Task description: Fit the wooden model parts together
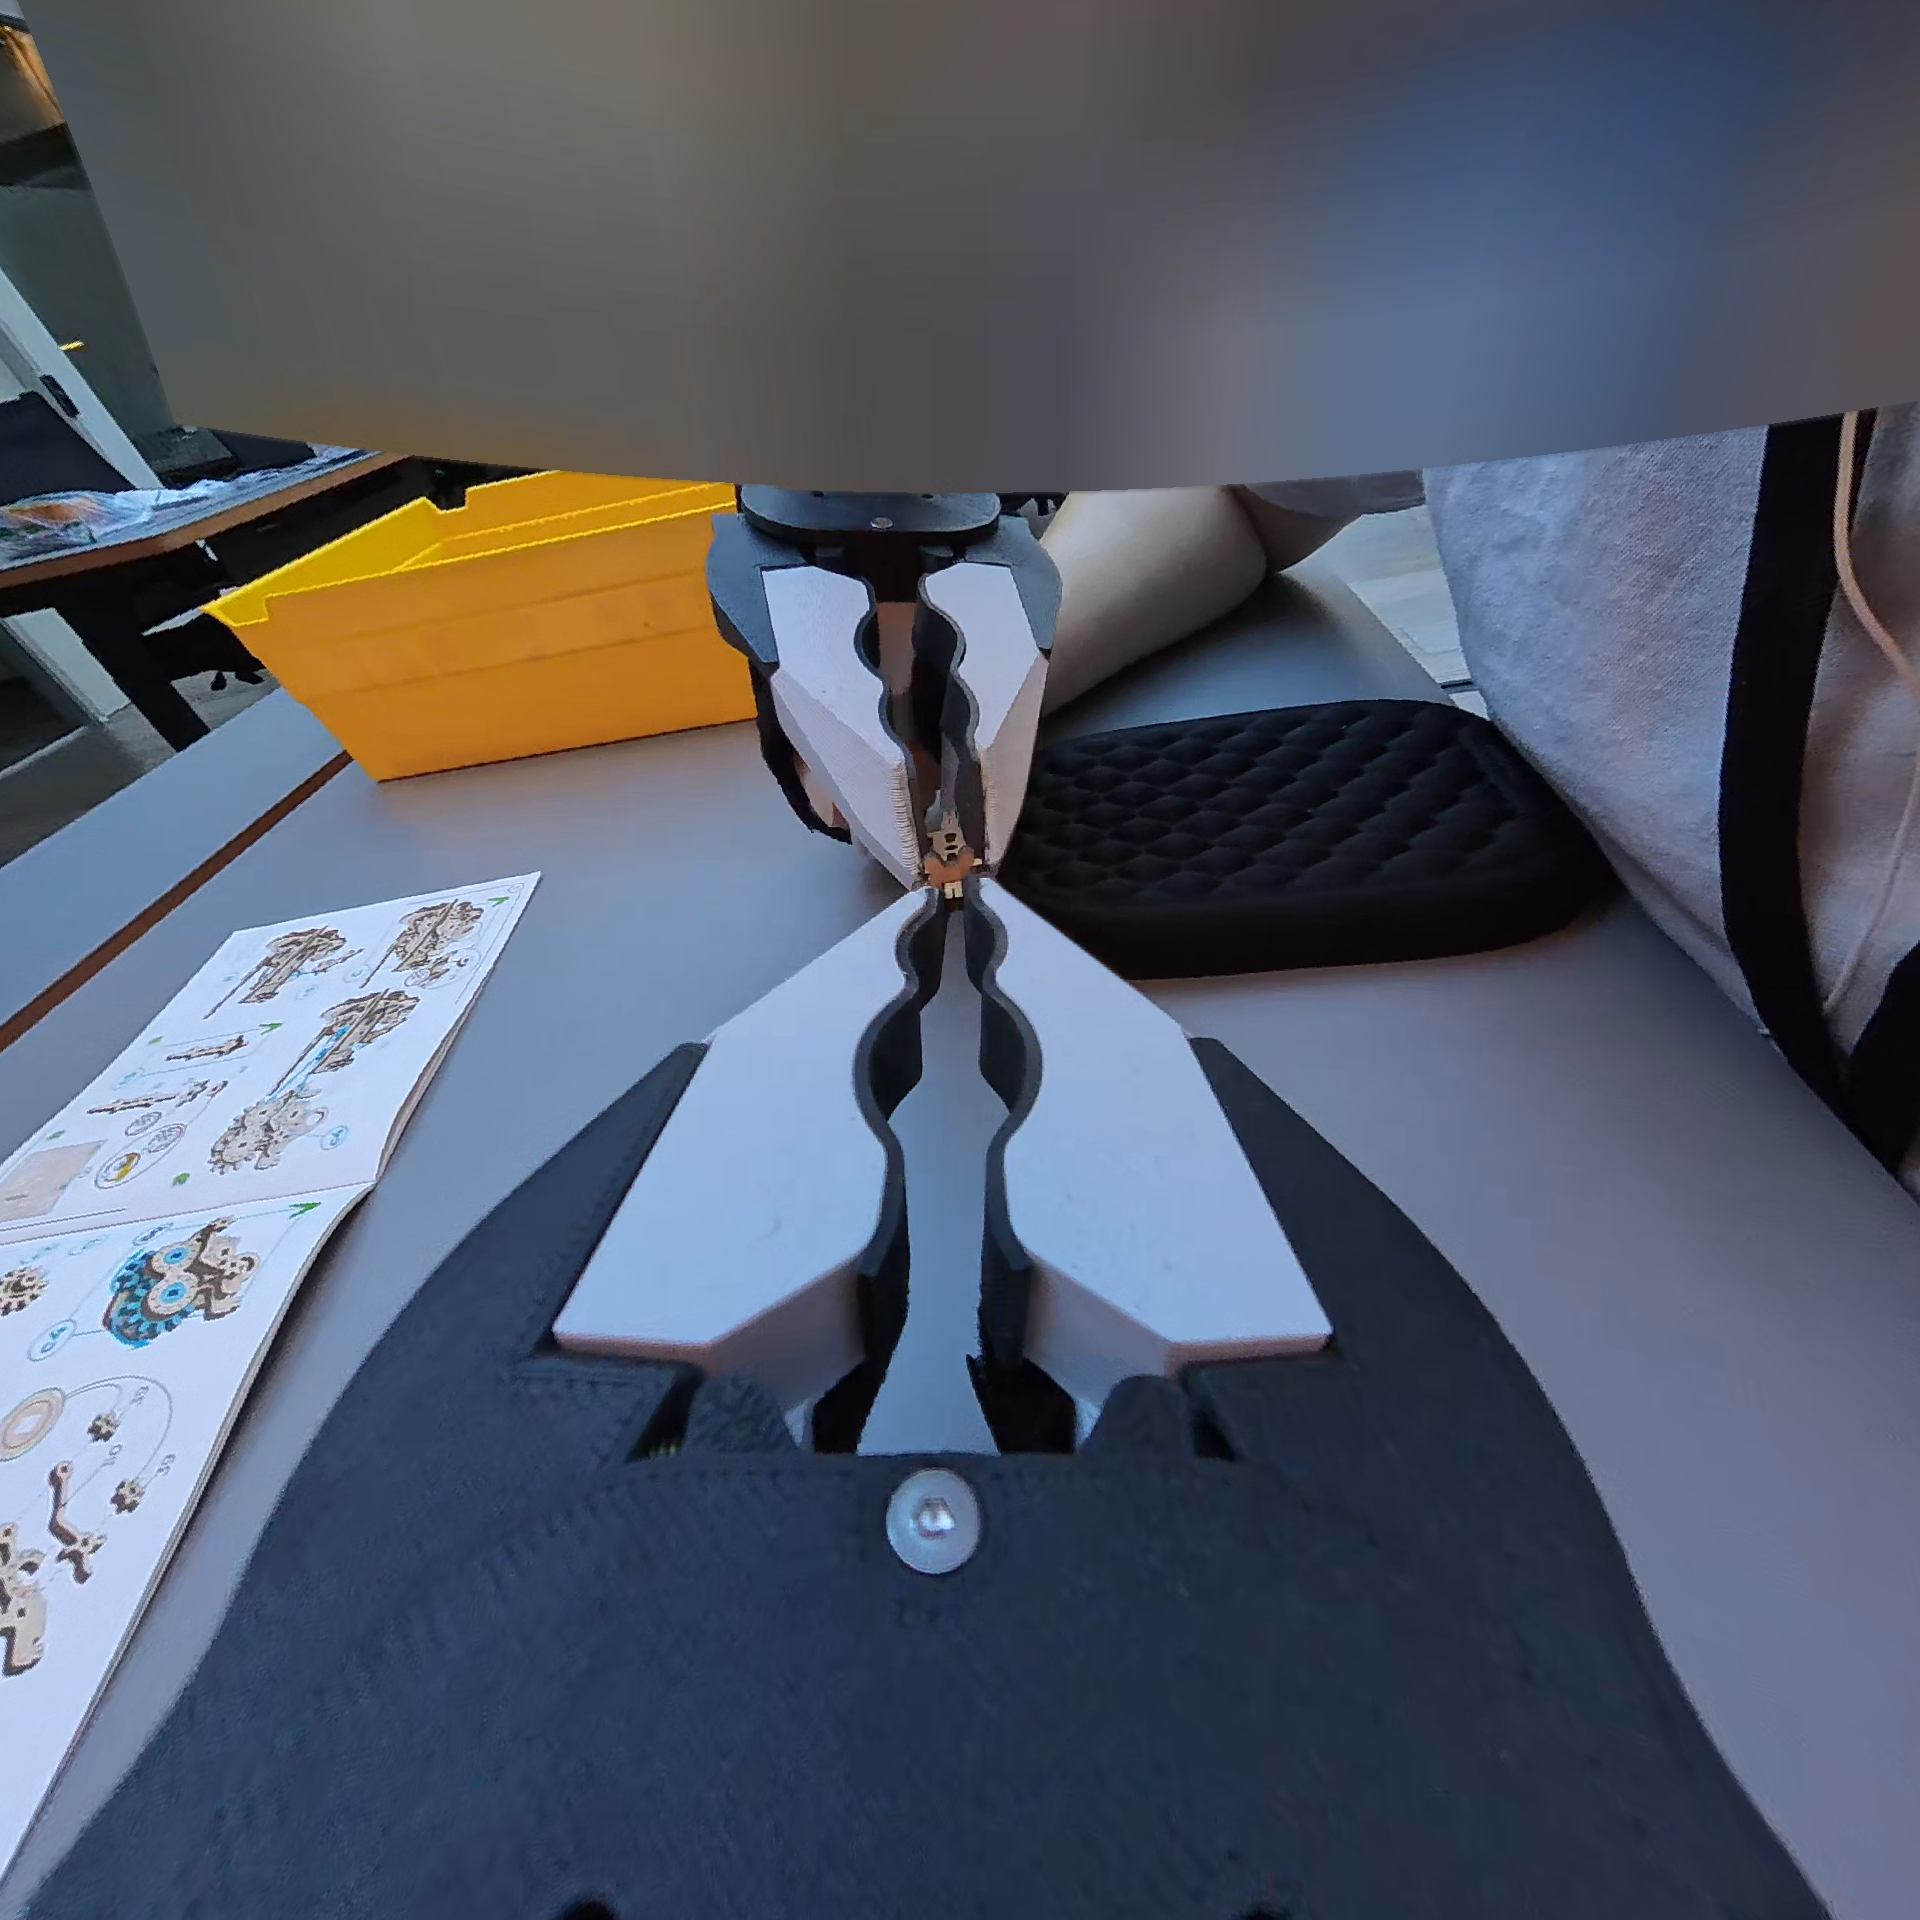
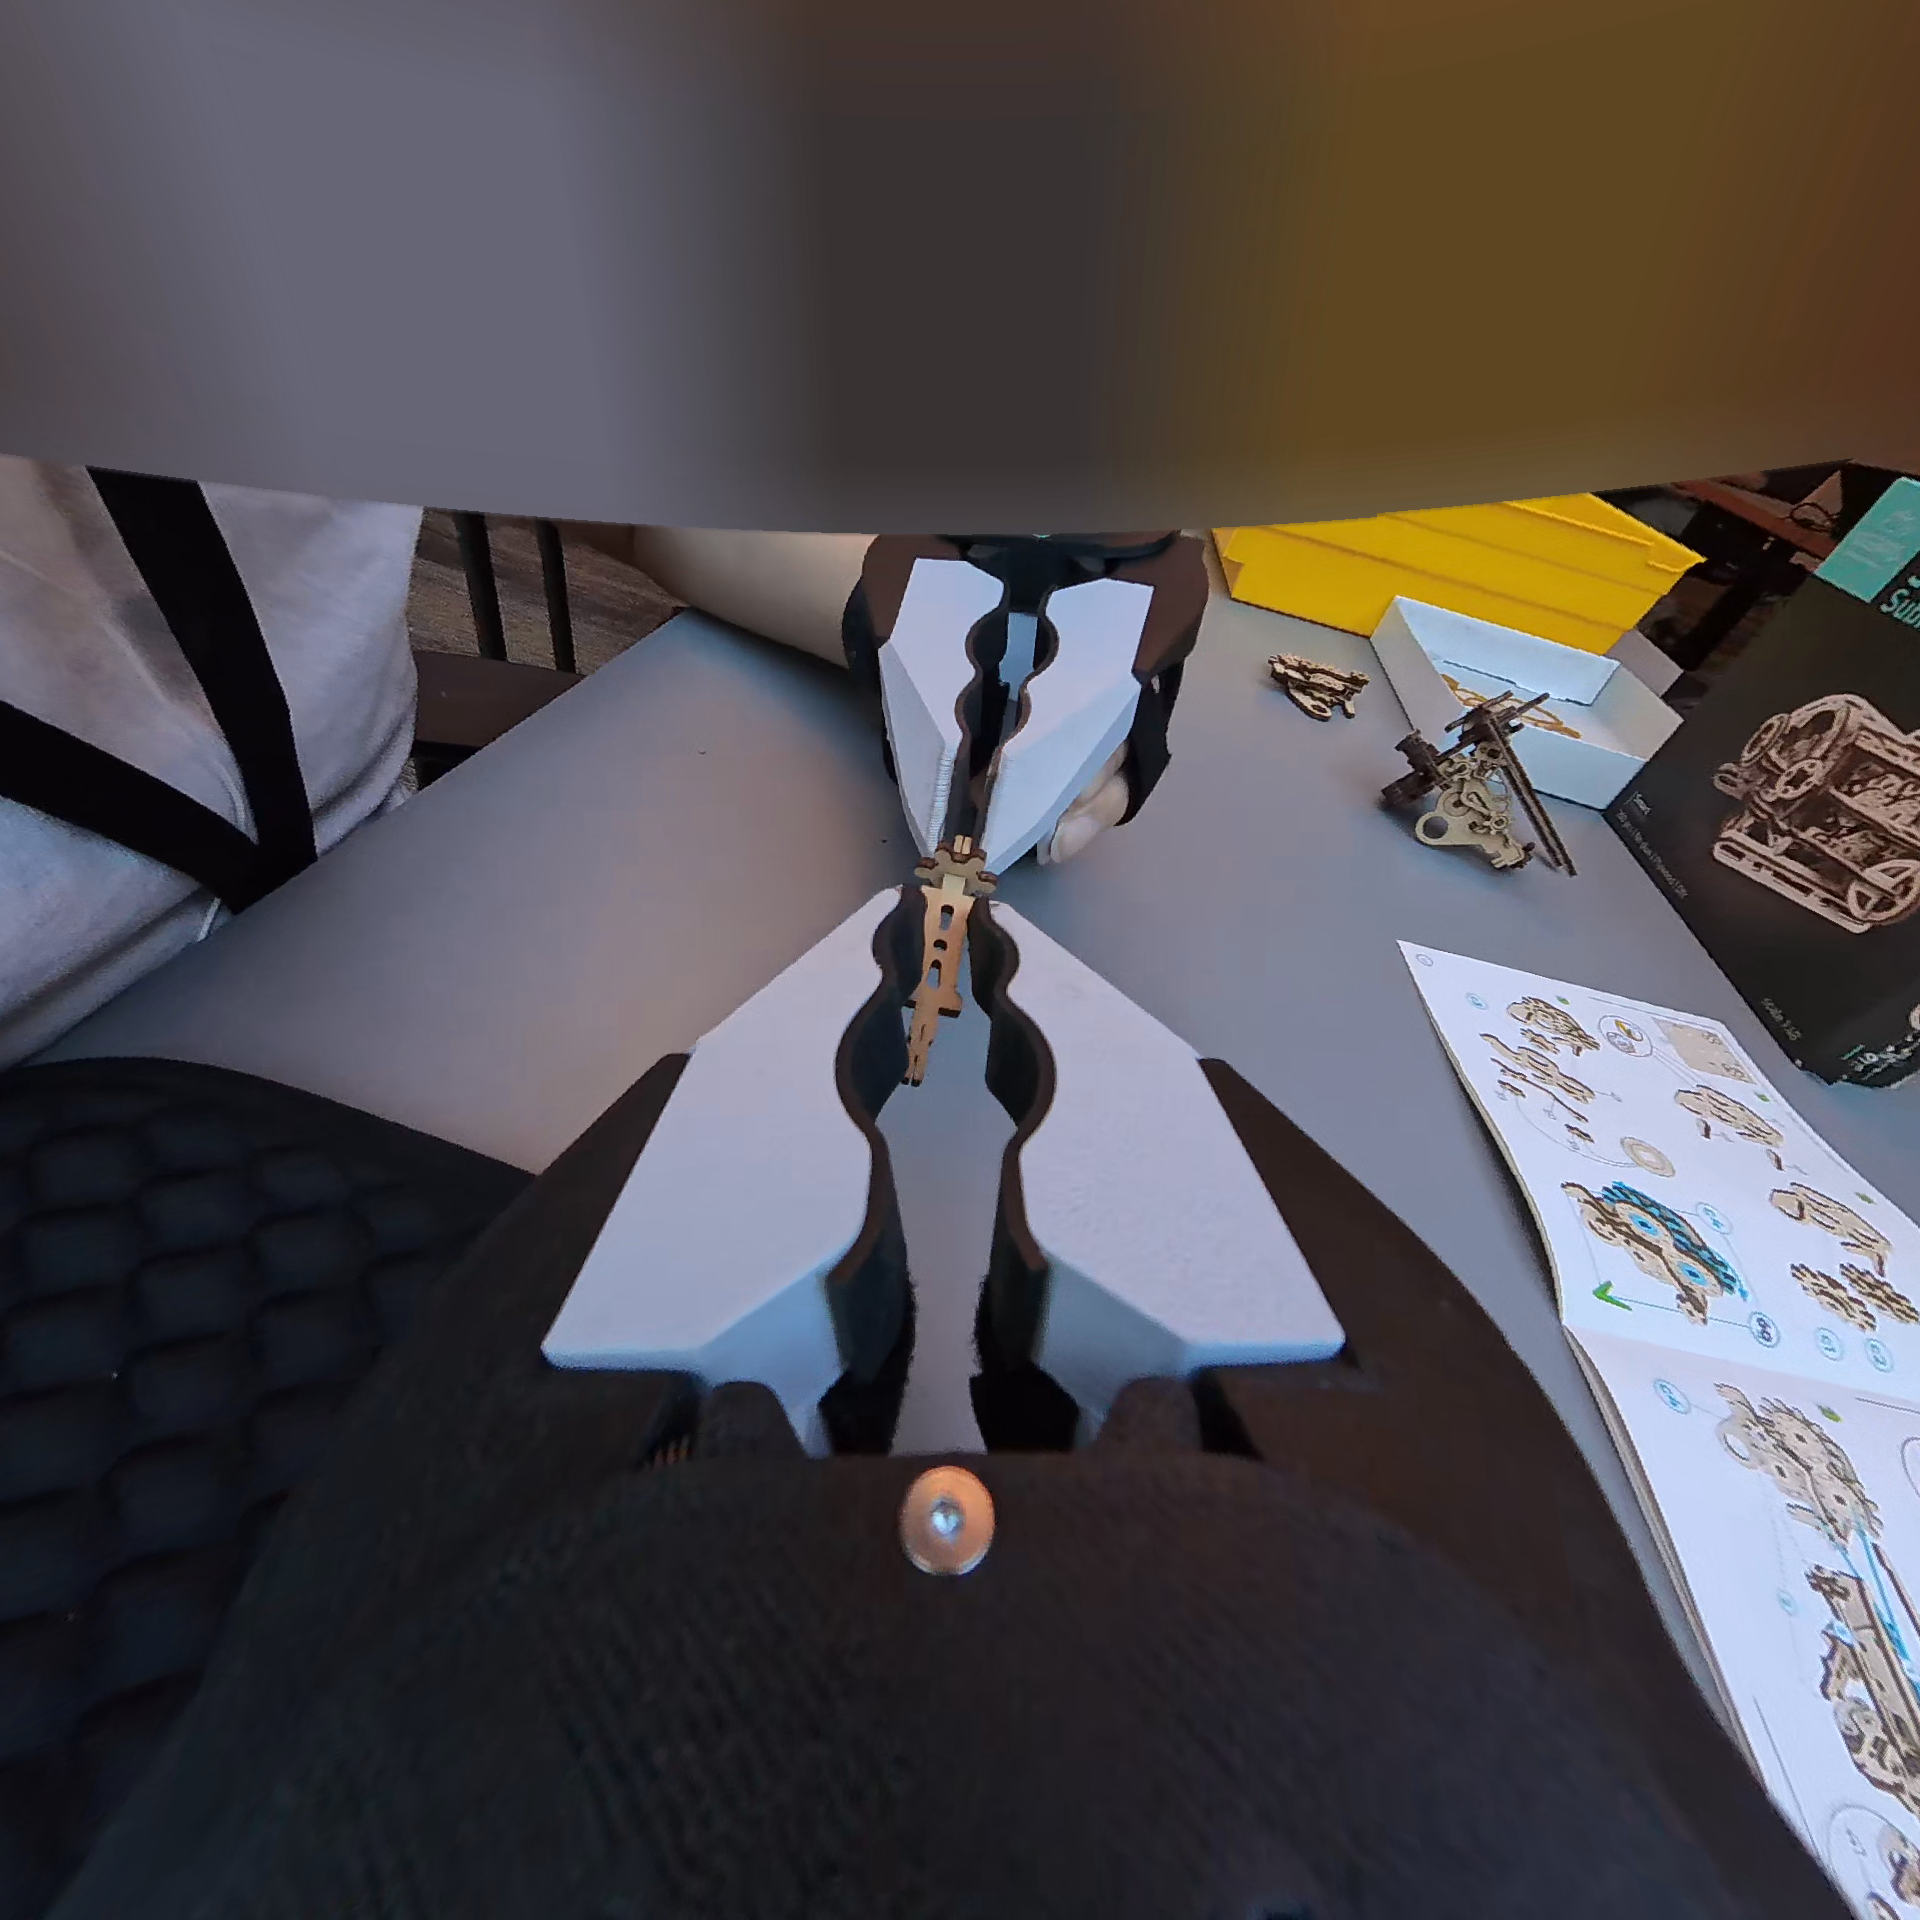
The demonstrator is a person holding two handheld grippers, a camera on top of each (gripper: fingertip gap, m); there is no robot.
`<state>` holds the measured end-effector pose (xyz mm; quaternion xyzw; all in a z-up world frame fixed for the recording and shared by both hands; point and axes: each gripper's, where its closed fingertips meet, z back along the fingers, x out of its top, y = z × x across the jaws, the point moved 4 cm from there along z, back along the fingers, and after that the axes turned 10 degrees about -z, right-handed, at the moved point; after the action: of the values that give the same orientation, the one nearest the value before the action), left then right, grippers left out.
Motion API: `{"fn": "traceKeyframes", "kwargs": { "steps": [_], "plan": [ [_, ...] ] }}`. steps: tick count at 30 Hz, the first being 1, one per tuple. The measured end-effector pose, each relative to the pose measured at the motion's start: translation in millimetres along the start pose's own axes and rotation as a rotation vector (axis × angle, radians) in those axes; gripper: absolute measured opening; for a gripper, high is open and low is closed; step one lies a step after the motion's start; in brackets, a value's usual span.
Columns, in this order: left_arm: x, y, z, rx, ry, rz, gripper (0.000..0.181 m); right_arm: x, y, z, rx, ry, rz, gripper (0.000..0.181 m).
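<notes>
My two grippers meet tip to tip above the grey table. My right gripper is shut on a thin wooden strip with holes, which runs back between its fingers. A small cog-shaped wooden part sits on the strip's front end, at the tips of my left gripper. In the left wrist view my left gripper is shut at its tips on that small part, with my right gripper facing it end-on.
An open instruction booklet lies on the table. A partly built wooden model, a small wooden piece, a white tray, a black box and a yellow bin stand around. A black mesh pad lies by a person's torso. Only a small space, under 4 cm, lies between the two pairs of fingers.
</notes>
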<state>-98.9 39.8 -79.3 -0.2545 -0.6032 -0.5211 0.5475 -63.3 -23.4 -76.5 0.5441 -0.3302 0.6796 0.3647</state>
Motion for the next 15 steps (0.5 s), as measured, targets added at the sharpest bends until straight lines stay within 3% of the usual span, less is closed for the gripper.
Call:
{"fn": "traceKeyframes", "kwargs": {
  "steps": [7, 15],
  "plan": [
    [4, 14, 3, 0.119, 0.014, -0.057, 0.000, 6, -15, 5, -0.061, -0.087, -0.051, 0.005],
    [5, 15, 3, 0.133, -0.050, -0.013, 0.000, 7, -16, 6, -0.039, -0.117, -0.039, 0.006]
  ]
}}
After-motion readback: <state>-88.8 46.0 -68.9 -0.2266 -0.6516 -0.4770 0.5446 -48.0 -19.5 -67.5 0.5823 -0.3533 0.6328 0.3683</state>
